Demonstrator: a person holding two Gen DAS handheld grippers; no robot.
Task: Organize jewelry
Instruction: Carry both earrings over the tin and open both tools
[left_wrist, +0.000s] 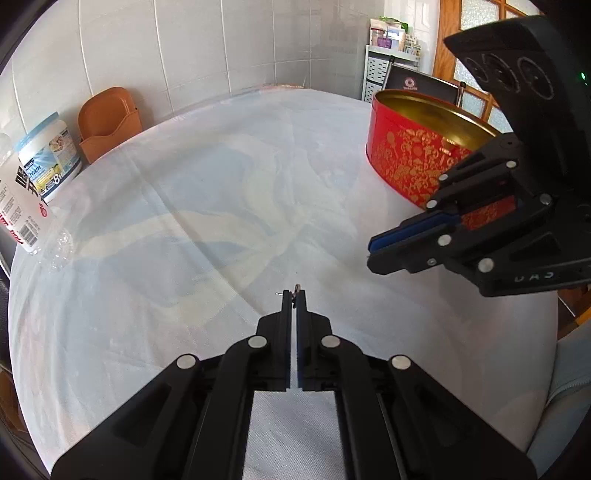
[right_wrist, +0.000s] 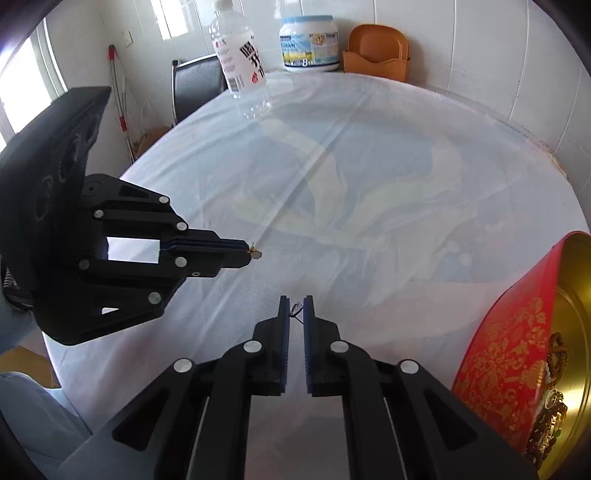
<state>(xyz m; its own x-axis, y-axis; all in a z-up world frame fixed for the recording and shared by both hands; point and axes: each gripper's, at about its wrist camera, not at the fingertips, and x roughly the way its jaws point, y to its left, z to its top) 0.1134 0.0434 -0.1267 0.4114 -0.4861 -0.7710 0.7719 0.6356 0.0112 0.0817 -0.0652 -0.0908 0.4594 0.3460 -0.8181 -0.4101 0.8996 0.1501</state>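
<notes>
My left gripper is shut on a small gold earring and holds it above the table; the right wrist view shows that earring sticking out of its tips. My right gripper is nearly closed, pinching a small thin wire earring between its tips. It appears in the left wrist view in front of the red and gold round tin. The tin holds several beaded jewelry pieces.
The round table has a pale blue and white cloth. A clear water bottle, a white tub and an orange holder stand at the far edge by the tiled wall. A dark chair stands behind the table.
</notes>
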